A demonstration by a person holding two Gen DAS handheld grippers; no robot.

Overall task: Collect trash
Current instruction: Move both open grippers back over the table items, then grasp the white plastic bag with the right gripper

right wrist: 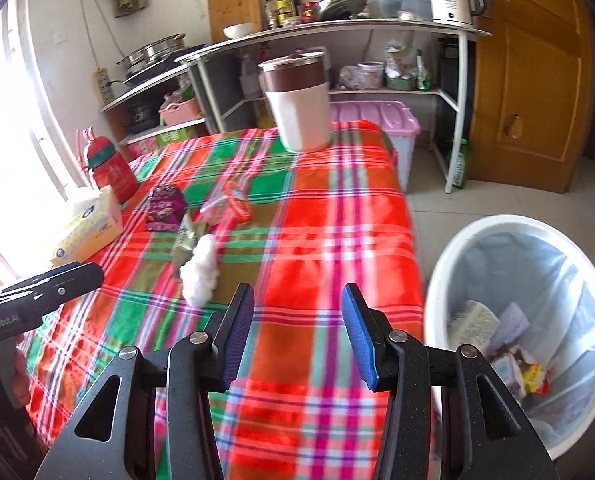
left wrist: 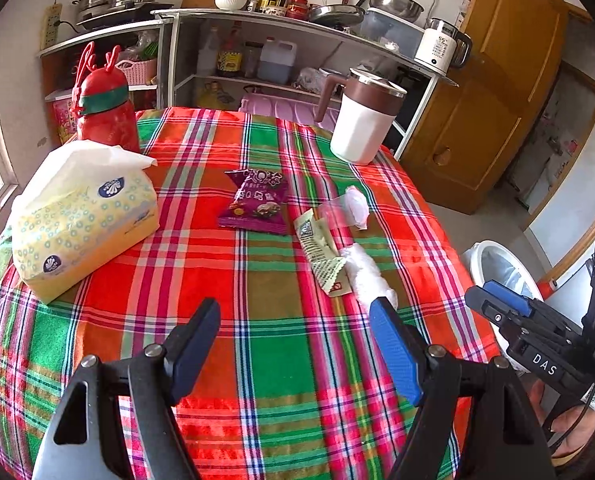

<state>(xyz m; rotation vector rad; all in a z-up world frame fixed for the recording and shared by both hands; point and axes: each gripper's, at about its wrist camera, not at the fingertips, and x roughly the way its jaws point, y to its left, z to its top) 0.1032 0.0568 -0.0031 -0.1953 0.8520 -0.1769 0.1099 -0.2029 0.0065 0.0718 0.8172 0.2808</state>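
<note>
Both the left gripper (left wrist: 295, 312) and right gripper (right wrist: 297, 296) hover spread and empty over the table (left wrist: 273, 352), the tissue wad (left wrist: 367, 276), wrappers (left wrist: 321, 256) and packet (left wrist: 255, 204) ahead, the bin (right wrist: 449, 264) waiting at right for drops.

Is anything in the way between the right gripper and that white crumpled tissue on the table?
Nothing visible: only bare tablecloth lies between the open right gripper and the crumpled tissue.
</note>
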